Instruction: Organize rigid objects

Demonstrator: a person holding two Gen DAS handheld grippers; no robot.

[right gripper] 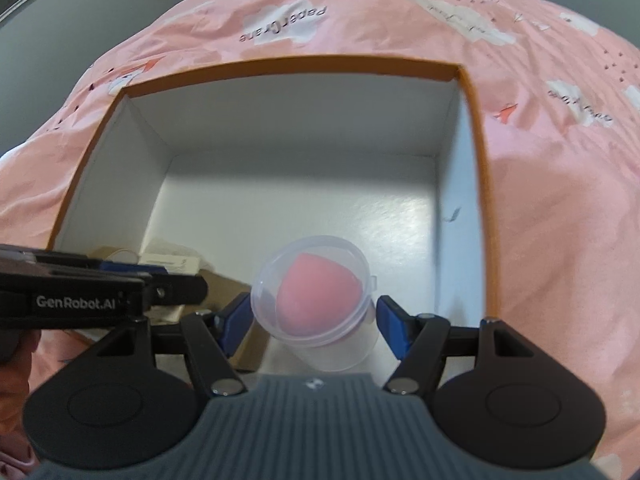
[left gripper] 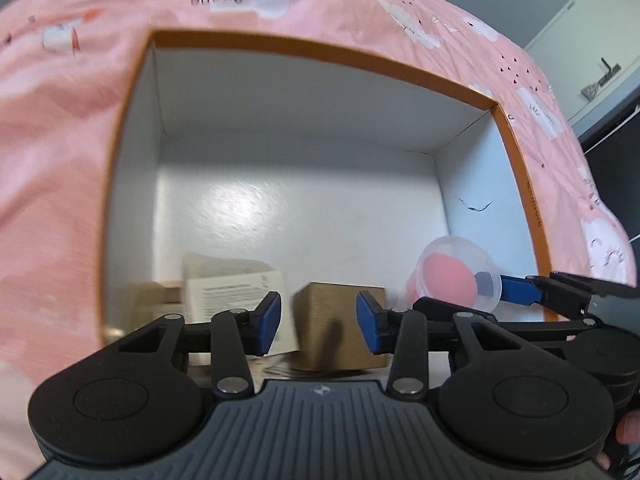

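The open white cardboard box with the orange rim [right gripper: 474, 128] is sitting on a bed under a pink patterned sheet [right gripper: 560, 208], holding a brown cardboard cube [left gripper: 340, 324], a white printed carton [left gripper: 236, 292] and a tan carton [left gripper: 150, 300] at its near end. The right tool [right gripper: 314, 326] is clamping the clear plastic tub with the pink sponge [right gripper: 316, 300] over the box floor. The left tool [left gripper: 318, 322] is hanging with pads apart, gripping nothing, the brown cube showing between them.
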